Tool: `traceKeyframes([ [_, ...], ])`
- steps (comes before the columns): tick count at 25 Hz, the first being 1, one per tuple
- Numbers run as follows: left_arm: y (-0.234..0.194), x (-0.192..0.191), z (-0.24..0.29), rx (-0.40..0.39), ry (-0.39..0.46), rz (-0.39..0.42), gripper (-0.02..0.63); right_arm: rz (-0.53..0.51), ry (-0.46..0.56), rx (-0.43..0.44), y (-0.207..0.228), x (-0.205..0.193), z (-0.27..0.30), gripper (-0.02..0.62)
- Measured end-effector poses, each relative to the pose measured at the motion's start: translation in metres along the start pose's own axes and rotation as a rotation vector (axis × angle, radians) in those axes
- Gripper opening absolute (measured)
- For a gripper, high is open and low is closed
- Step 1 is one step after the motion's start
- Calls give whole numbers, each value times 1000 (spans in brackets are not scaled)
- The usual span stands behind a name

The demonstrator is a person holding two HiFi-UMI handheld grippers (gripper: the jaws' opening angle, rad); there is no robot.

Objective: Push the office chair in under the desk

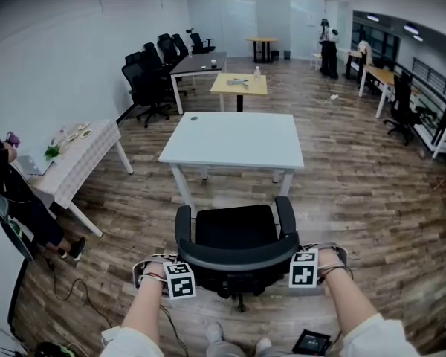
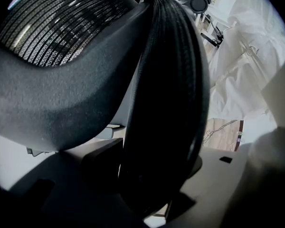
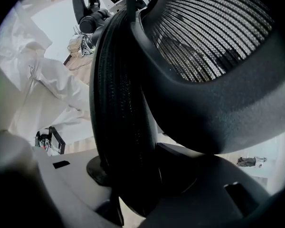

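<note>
Head view shows us holding the black mesh office chair (image 1: pixel 238 236) by the top rim of its backrest. The left hand-held gripper (image 1: pixel 171 271) and the right hand-held gripper (image 1: pixel 312 263) are each clamped on that rim near a corner. The chair stands just short of the white rectangular desk (image 1: pixel 238 141), its seat not yet under it. We judge an even, straight push best, keeping both armrests between the white desk legs (image 1: pixel 183 188). A cloth-covered table (image 1: pixel 85 158) and a loose cable (image 1: pixel 82 303) sit left, off our path.
</note>
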State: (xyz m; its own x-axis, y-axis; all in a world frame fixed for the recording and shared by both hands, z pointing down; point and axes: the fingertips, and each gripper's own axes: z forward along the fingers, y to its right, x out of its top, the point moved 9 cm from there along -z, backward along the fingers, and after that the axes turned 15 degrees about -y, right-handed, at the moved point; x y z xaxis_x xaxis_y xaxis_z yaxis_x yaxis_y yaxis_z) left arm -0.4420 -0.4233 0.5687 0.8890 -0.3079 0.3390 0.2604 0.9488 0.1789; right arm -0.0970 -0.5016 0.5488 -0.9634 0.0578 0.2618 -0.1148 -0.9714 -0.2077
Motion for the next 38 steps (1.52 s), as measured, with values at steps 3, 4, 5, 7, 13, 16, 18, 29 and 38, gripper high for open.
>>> traceKeyframes([
  [3,-18,-4,6,6,1,12,249,7,5,-8,14,10,0,196],
  [4,-23,-4,9,8,3,15,249,13,6,-11,17,13,2,196],
  [5,-27,-5,11,12,5,18,249,22,5,-14,20,15,5,196],
  [7,-40,-8,15,21,9,27,249,37,-2,-6,27,20,7,195],
  [13,-80,-15,25,41,18,65,249,77,-15,6,50,36,7,196],
  [16,-98,-21,30,50,23,80,249,96,-20,8,60,45,6,196],
  [18,-109,-24,34,53,26,91,249,110,-33,14,65,50,6,196],
  [29,-151,-26,43,65,40,111,249,139,-22,-4,97,62,14,187],
  [38,-186,-32,50,71,36,131,249,151,-12,7,123,79,12,184],
])
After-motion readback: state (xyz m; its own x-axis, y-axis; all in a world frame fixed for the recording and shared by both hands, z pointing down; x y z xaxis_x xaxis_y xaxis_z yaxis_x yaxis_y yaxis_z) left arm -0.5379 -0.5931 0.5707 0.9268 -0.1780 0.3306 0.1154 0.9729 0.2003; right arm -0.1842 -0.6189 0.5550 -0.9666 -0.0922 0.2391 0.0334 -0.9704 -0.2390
